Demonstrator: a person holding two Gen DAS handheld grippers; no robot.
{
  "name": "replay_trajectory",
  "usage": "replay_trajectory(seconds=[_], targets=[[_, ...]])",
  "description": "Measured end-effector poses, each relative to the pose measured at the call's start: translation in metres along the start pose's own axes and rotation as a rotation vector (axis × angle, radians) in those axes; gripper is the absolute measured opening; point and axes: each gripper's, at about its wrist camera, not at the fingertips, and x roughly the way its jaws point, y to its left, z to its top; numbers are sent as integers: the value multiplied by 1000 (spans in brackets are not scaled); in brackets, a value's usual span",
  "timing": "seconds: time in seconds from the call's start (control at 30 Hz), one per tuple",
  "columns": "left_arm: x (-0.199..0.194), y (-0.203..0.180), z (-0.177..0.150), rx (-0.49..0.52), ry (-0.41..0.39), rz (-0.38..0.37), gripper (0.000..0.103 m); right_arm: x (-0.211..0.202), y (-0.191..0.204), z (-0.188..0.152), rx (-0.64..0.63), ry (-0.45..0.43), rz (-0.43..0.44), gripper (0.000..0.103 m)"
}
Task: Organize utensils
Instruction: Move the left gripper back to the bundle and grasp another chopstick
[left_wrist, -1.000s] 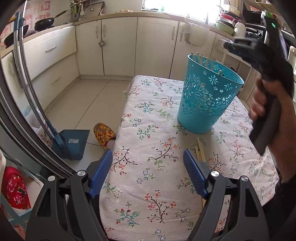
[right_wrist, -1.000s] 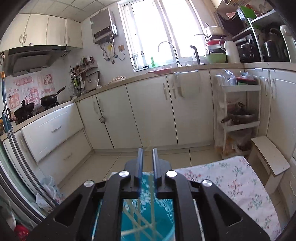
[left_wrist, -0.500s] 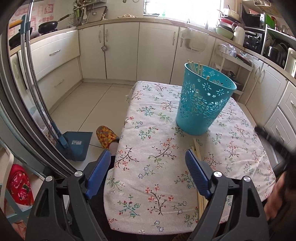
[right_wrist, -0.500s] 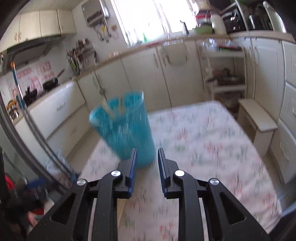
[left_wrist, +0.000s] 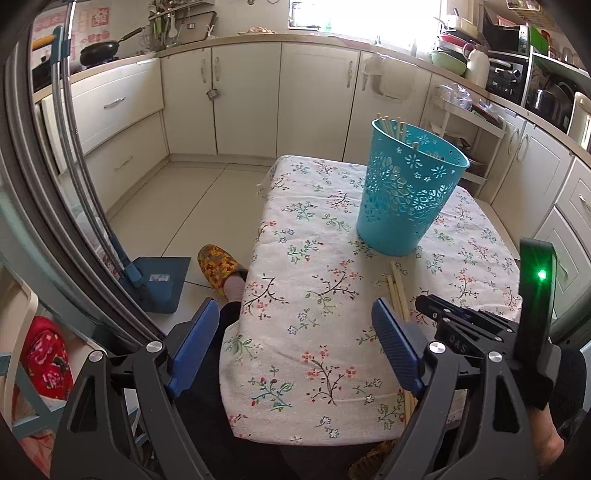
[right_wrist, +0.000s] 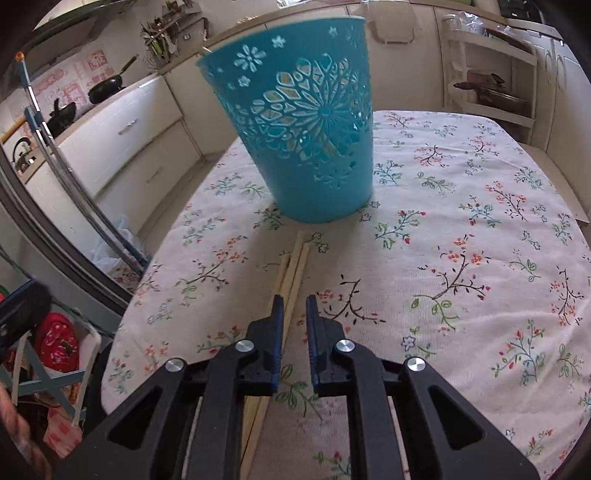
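Observation:
A teal cut-out basket (left_wrist: 410, 192) stands on the floral tablecloth (left_wrist: 314, 295) and holds several wooden chopsticks (left_wrist: 391, 127). It also shows in the right wrist view (right_wrist: 314, 129). A few more chopsticks (right_wrist: 291, 266) lie on the cloth in front of the basket, also seen in the left wrist view (left_wrist: 397, 291). My right gripper (right_wrist: 294, 310) hovers low over their near ends, jaws a narrow gap apart, holding nothing. My left gripper (left_wrist: 295, 332) is wide open and empty over the table's near left edge. The right gripper's body (left_wrist: 480, 325) shows at lower right there.
Cream kitchen cabinets (left_wrist: 314, 99) line the back wall. A blue dustpan (left_wrist: 155, 277) and a foot in a patterned slipper (left_wrist: 218, 266) are on the floor left of the table. A white shelf rack (right_wrist: 491, 74) stands at the back right.
My right gripper came down from above the basket to just over the chopsticks on the cloth, and its jaws have opened slightly. The left gripper has pulled back a little.

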Motion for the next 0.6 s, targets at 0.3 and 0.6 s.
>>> replay_trajectory(seconds=[0.3, 0.6], targets=[[8, 9, -4, -24, 26, -4, 81, 13, 10, -1, -48, 26, -20, 12], [13, 4, -4, -12, 44, -10, 81, 9, 3, -3, -82, 34, -41, 6]])
